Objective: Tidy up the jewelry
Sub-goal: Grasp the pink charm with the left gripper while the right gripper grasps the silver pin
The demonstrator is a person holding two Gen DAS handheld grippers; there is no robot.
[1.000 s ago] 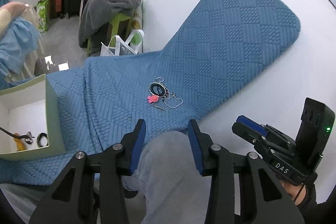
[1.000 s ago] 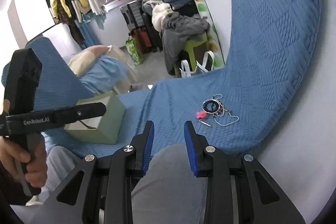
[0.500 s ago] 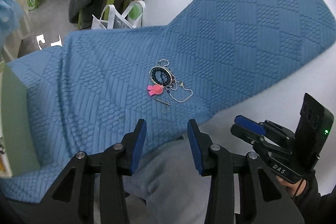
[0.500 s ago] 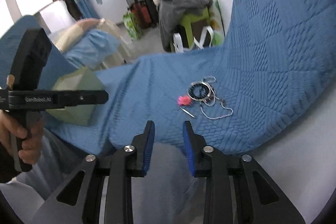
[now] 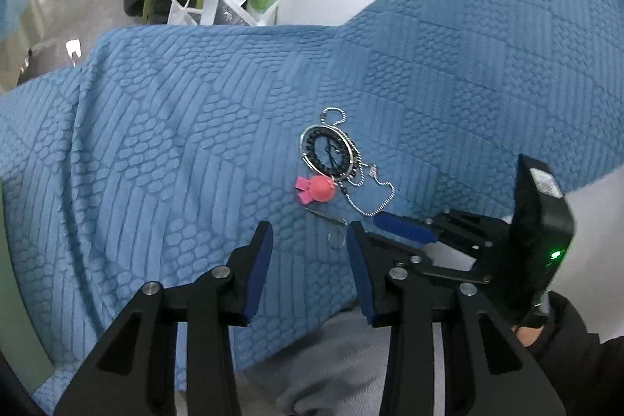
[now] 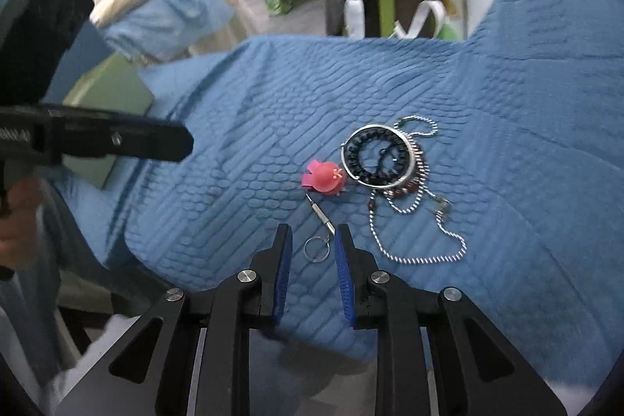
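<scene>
A small heap of jewelry lies on the blue quilted cover. It holds a silver bangle around a black beaded bracelet, a pink ornament, a silver ball chain and a thin pin with a key ring. My right gripper hovers low over that ring, which shows between its narrow, open jaws, untouched. My left gripper stands open just short of the pin and the pink ornament. The right gripper shows beside it on the right.
A pale green box stands on the cover at the left, behind the left gripper's finger. A grey trouser leg lies under both grippers. A white tote bag, a green stool and piled clothes stand beyond the cover's far edge.
Both grippers have come down and forward toward the jewelry, which now looks much larger. The right jaws have narrowed. The green box has slid almost out of the left wrist view.
</scene>
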